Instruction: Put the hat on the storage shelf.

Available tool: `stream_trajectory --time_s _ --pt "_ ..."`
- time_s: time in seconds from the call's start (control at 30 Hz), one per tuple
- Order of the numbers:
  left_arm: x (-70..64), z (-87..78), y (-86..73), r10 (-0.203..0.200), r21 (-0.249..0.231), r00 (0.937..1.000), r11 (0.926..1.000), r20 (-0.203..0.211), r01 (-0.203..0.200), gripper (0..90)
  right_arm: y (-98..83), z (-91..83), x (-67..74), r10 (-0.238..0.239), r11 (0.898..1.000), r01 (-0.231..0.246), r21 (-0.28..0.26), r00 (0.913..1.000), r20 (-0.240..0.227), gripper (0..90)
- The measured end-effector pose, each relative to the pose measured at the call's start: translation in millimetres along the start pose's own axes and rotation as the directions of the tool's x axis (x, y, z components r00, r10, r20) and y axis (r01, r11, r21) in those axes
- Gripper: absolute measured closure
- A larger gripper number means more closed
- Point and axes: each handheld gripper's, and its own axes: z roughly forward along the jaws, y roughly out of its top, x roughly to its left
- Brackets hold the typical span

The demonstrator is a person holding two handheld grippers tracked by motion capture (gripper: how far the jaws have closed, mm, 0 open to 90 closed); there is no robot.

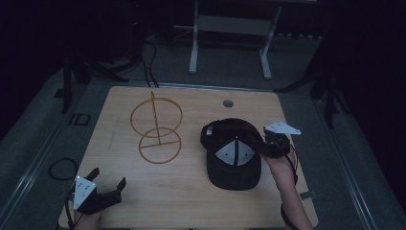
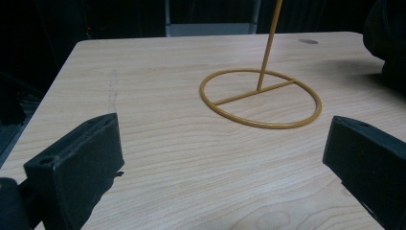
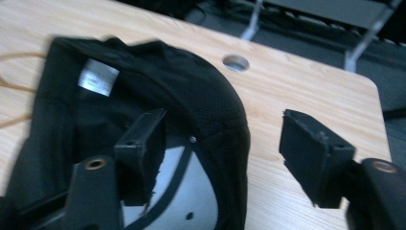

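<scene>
The right gripper (image 1: 262, 143), jaws half-open astride the cap's (image 1: 233, 167) crown, must pinch it, probably for the wire stand (image 1: 157, 129); the left gripper (image 1: 109, 183) waits wide open, empty.

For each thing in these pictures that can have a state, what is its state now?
Black cap with grey panels: lies on the table, its rim between the right gripper's jaws.
Yellow wire stand with two rings: upright, empty.
Left gripper: open, holds nothing.
Right gripper: open, astride the cap's rim.

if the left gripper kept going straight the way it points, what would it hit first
Most likely the wire stand: its base ring lies dead ahead of the open left gripper, with bare table between. Depth is hard to judge, so it might pass over the ring and meet the upright rod.
</scene>
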Motion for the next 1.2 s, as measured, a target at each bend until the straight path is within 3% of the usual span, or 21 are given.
stream_trajectory --time_s 0.33,0.37,0.4,0.43,0.47,0.73,0.97,1.2 --pt "0.1 0.5 -0.2 0.002 0.005 1.0000 1.0000 0.002 -0.002 0.3 -7.2 23.4 4.6 -0.032 0.995 0.028 0.092 0.9985 0.046 56.4" --pt "-0.1 0.4 0.0 0.001 0.004 1.0000 1.0000 0.003 -0.001 0.3 -8.2 25.8 5.2 -0.031 0.994 0.024 0.102 0.9973 0.066 66.6" --pt "-0.1 0.4 0.0 0.001 0.004 1.0000 1.0000 0.003 -0.001 0.3 -8.2 25.8 5.2 -0.031 0.994 0.024 0.102 0.9973 0.066 66.6" --pt "0.1 0.3 0.2 -0.001 0.004 1.0000 1.0000 0.000 0.001 0.3 -8.7 27.0 4.9 -0.025 0.994 0.016 0.107 0.9959 0.086 80.2" --pt "0.4 0.2 0.1 -0.003 0.003 1.0000 1.0000 0.000 0.003 0.3 -8.6 27.1 4.7 -0.023 0.994 0.014 0.109 0.9959 0.087 86.7" --pt "0.9 0.8 -0.3 -0.010 0.004 1.0000 0.9999 -0.001 0.010 0.3 -4.3 21.7 6.3 0.026 0.998 -0.028 0.052 0.9986 0.046 88.5" --pt "0.0 2.3 -0.6 0.003 0.024 1.0000 0.9997 -0.007 -0.002 0.3 10.4 4.1 11.2 0.071 0.996 -0.073 -0.061 0.9972 -0.024 88.6" --pt "-7.4 5.1 0.4 0.037 0.077 0.9982 0.9965 -0.048 -0.033 0.3 34.3 -18.1 17.7 0.052 0.989 -0.054 -0.141 0.9984 -0.024 88.7"
